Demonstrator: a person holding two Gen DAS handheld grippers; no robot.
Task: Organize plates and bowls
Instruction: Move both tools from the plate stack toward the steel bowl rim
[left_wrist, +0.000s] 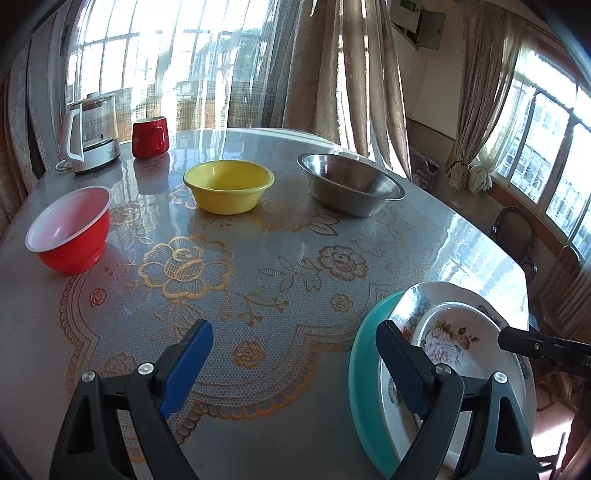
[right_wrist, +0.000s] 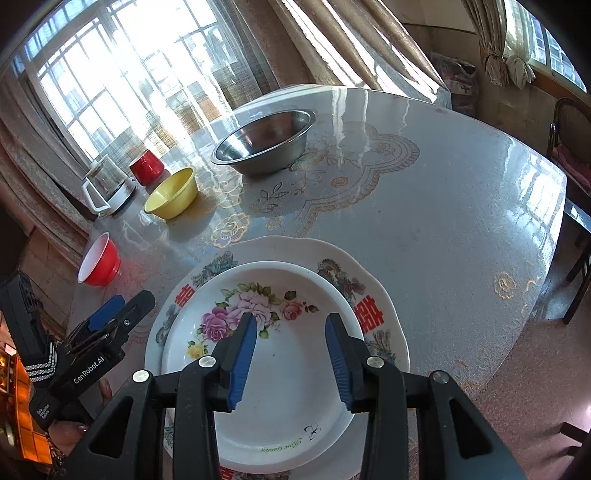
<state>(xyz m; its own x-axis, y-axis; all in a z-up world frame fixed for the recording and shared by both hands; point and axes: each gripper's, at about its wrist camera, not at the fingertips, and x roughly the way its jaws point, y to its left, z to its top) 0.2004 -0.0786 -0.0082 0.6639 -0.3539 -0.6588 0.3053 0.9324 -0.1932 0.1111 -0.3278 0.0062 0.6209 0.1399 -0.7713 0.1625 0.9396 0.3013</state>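
A: Nearest us, the right gripper (right_wrist: 290, 360) hangs over the rose plate (right_wrist: 280, 369), jaws partly open, nothing between the pads. We're not touching it.

B: Left gripper (left_wrist: 295, 369)? Wide open, empty, just beside the stack's left edge.

A: Stack, btm to top: teal plate (left_wrist: 360, 369), scalloped plate (right_wrist: 380, 295) w/ red characters, rose plate on top. All at the near edge of the table (right_wrist: 443, 221).

B: We reckon the two upper ones are ceramic or melamine – stiff, glazed, slippery, could chip. Rim's the only place to pinch; the well is too broad.

A: Agreed. Rim grip on a slick plate may tilt, so we'd take it low & square.

B: Further out: red bowl (left_wrist: 70, 230) at left, yellow bowl (left_wrist: 229, 192) mid, steel bowl (left_wrist: 351, 184) to the right. All apart, upright, empty.

A: Red & yellow look plastic, so light & forgiving, probably. Steel one is stiff, thin flared lip, prob. easy to clamp but slick.

B: Past those, kettle (left_wrist: 92, 133) & red mug (left_wrist: 149, 136) by the window. Not ours.
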